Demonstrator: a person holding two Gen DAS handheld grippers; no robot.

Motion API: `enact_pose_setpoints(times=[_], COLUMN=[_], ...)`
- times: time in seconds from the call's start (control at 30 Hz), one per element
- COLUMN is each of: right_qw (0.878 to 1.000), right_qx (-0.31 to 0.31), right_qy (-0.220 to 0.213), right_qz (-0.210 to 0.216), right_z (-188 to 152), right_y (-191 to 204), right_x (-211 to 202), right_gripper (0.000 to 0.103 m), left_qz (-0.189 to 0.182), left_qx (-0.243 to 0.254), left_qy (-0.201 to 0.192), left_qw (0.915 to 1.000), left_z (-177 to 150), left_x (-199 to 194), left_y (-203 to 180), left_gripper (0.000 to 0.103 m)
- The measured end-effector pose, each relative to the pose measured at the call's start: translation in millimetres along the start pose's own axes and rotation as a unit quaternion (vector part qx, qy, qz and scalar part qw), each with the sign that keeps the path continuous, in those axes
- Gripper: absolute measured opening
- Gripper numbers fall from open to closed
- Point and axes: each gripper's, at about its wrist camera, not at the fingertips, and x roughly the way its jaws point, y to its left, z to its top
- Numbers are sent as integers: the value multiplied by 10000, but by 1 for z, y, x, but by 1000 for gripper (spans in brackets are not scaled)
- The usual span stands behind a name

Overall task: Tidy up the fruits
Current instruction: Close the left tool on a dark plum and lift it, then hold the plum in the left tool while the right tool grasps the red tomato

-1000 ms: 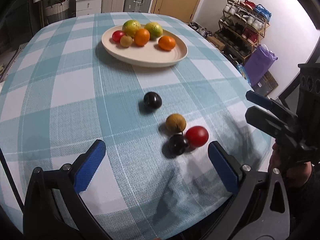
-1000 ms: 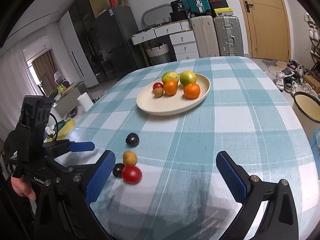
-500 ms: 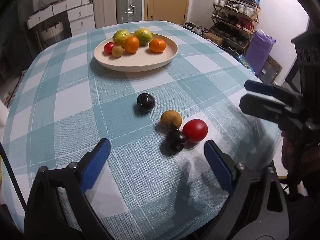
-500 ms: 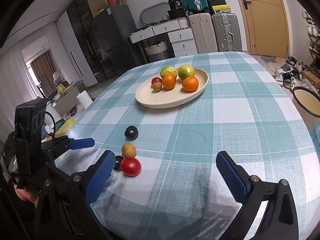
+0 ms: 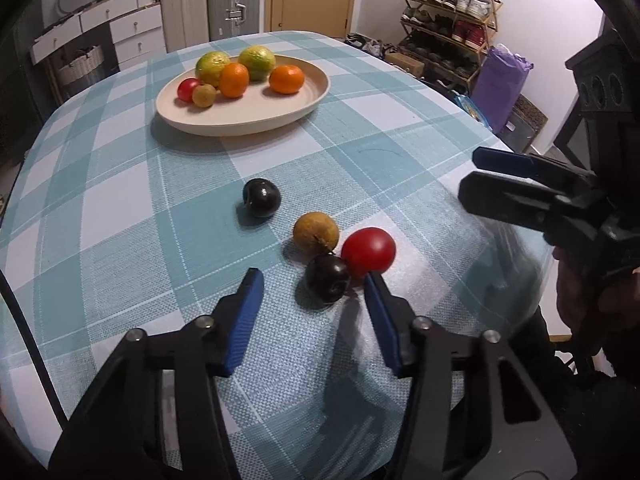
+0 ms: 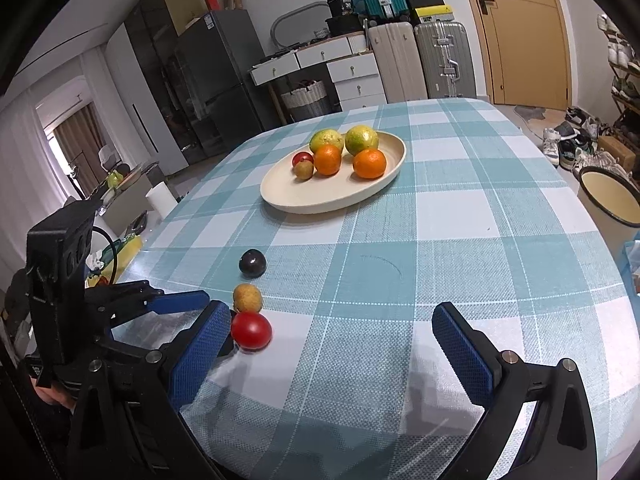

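Note:
Loose fruits lie on the checked tablecloth: a dark plum (image 5: 261, 197), a brown round fruit (image 5: 316, 232), a red tomato (image 5: 368, 249) and a second dark plum (image 5: 327, 282). My left gripper (image 5: 310, 286) is open, low over the table, its jaws just short of the near dark plum. A cream plate (image 5: 240, 118) at the far side holds oranges, green citrus, a small red fruit and a small brown one. My right gripper (image 6: 332, 318) is open and empty above the table edge, the tomato (image 6: 251, 330) by its left finger.
The right gripper shows at the right in the left wrist view (image 5: 532, 188). The table edge is close on the near and right sides. A shoe rack (image 5: 448, 32), a purple bag (image 5: 502, 88), suitcases and drawers stand beyond the table.
My left gripper has moved forward toward the fruit cluster and its jaws have narrowed. The right gripper has barely moved. The fruits lie where they were.

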Motion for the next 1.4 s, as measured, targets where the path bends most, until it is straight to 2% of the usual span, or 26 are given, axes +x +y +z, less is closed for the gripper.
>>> enact_pose_setpoints(times=[0.13,0.33,0.53,0.77,0.93,1.13,1.3,1.4], right_qw=[10000,10000,9999,9999,9999,9992,9985,9978], right_qx=[-26,23,59,68,-22,-88,-288,-405], right_qy=[15,55,87,103,115,284,346,423], right_qz=[-10,-43,-18,-5,31,273,300,311], right_z=[-1,-1,-1,-2,0,0,-1,-1], right_y=[2,1,1,2,6,15,28,36], right_x=[1,2,3,4,3,9,15,23], right_gripper=[103,103,103,103,103,103,103,103], left_qz=[-79,-286,-261,-429,-305,-239,-99,-74], left_qx=[13,-52,-77,-334,-442,-844,-1323,-1451], left_qy=[121,68,8,-89,-201,-328,-336,-368], left_qw=[9999,9996,9996,9985,9984,9956,9906,9887], left_z=[-1,-1,-1,1,3,2,-2,-5], left_x=[6,4,2,-6,-15,-31,-36,-39], left_y=[0,4,5,13,22,41,63,70], left_gripper=[32,21,21,20,20,20,20,20])
